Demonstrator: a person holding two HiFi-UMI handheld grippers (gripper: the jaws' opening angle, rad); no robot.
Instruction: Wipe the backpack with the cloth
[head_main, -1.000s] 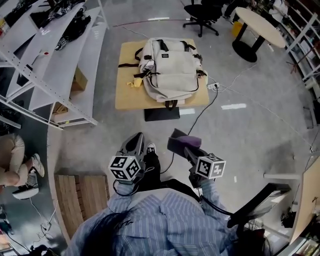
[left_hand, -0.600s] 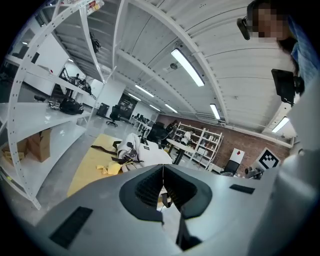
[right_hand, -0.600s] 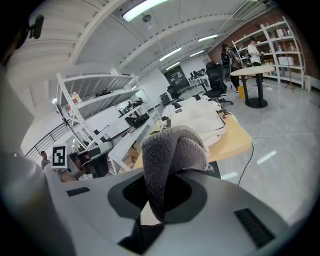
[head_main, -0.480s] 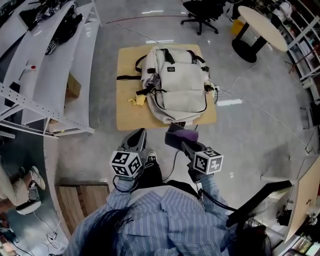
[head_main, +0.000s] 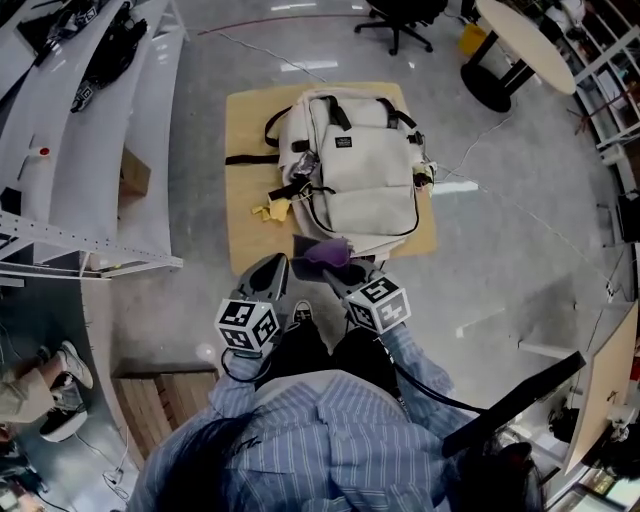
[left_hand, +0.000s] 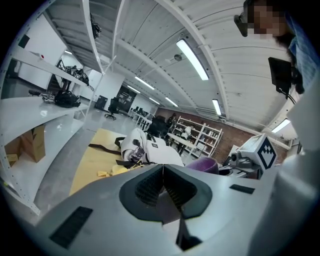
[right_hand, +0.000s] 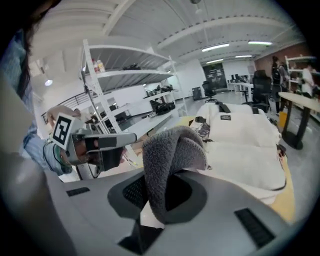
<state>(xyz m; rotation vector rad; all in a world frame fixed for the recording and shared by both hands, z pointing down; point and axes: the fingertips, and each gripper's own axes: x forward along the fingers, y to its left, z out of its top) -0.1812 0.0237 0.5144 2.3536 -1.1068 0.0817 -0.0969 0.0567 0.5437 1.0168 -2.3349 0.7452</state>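
At far left, white shelves (head_main: 100, 150) run along the floor. Next to them the left gripper (head_main: 270, 272) hangs just short of the near edge of a low yellow table (head_main: 250, 235); its own view shows the jaws pressed together with nothing between them. It sits in about the same spot before the person as half a second ago, while the table has drawn much closer since a second ago. A small yellow scrap (head_main: 272, 210) lies on the table just left of the backpack (head_main: 360, 170), which lies flat across the tabletop with its dark straps at the far end.

Right of the left gripper, the right gripper (head_main: 338, 272) is clamped on a folded purple cloth (head_main: 325, 250). Half a second ago cloth and gripper hung over the floor, further right; now they have swung left and forward, so the cloth is over the table's near edge at the bag's near end. Whether it touches the bag cannot be told.
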